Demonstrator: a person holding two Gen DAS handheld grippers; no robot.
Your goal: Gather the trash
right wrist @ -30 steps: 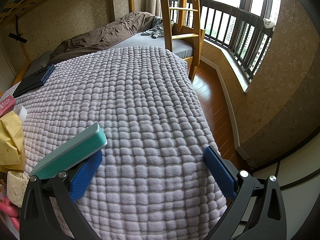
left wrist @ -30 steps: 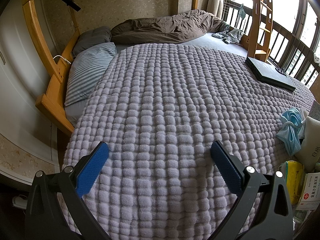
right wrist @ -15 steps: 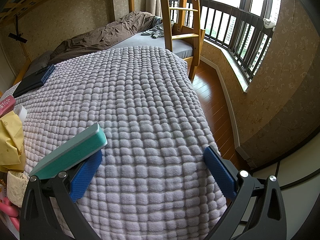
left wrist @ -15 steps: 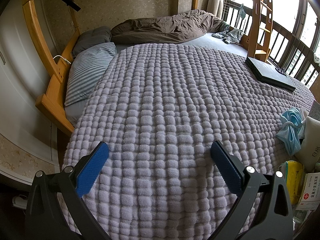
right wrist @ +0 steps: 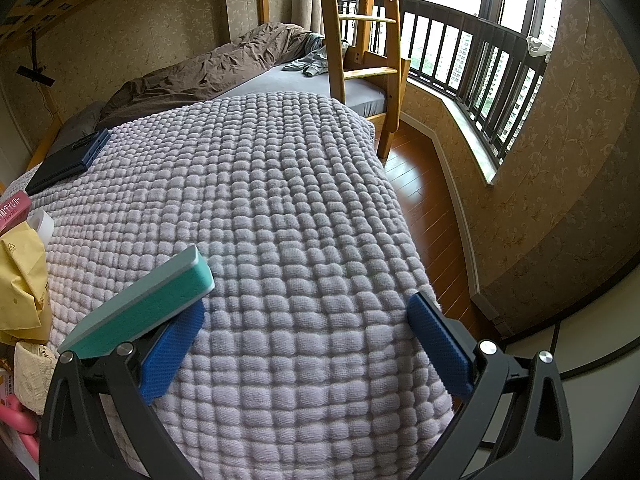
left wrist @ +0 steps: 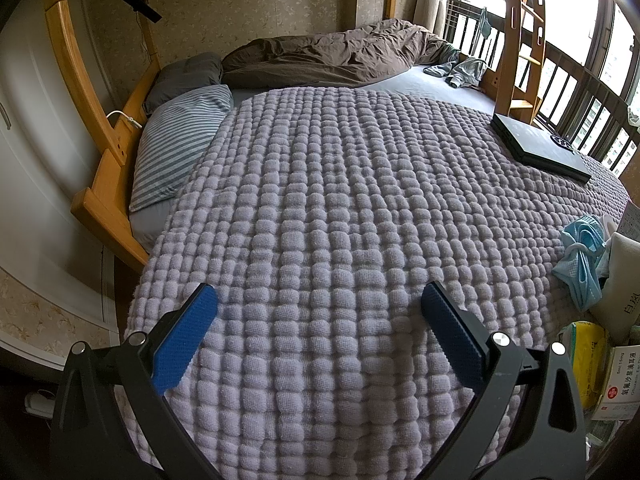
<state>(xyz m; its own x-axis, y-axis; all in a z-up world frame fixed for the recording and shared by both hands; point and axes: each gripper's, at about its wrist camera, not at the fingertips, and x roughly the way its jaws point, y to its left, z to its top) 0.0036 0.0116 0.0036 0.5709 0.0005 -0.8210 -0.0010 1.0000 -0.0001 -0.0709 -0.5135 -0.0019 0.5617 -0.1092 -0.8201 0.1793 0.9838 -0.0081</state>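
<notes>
My left gripper (left wrist: 320, 328) is open and empty above the near edge of a lavender waffle blanket (left wrist: 340, 208). To its right lie crumpled blue face masks (left wrist: 580, 256), a yellow packet (left wrist: 588, 356) and a white medicine box (left wrist: 620, 384). My right gripper (right wrist: 306, 328) is open and empty over the same blanket (right wrist: 280, 200). A teal box (right wrist: 140, 308) lies just outside its left finger. At the left edge of the right wrist view are a crumpled yellow paper bag (right wrist: 20, 280), a pink box (right wrist: 14, 210) and a white paper roll (right wrist: 42, 224).
A black laptop (left wrist: 540, 148) lies on the blanket toward the far side; it also shows in the right wrist view (right wrist: 68, 160). A striped pillow (left wrist: 180, 140), a brown duvet (left wrist: 340, 56) and a wooden bunk ladder (right wrist: 360, 40) stand beyond. Wooden floor (right wrist: 424, 200) lies right of the bed.
</notes>
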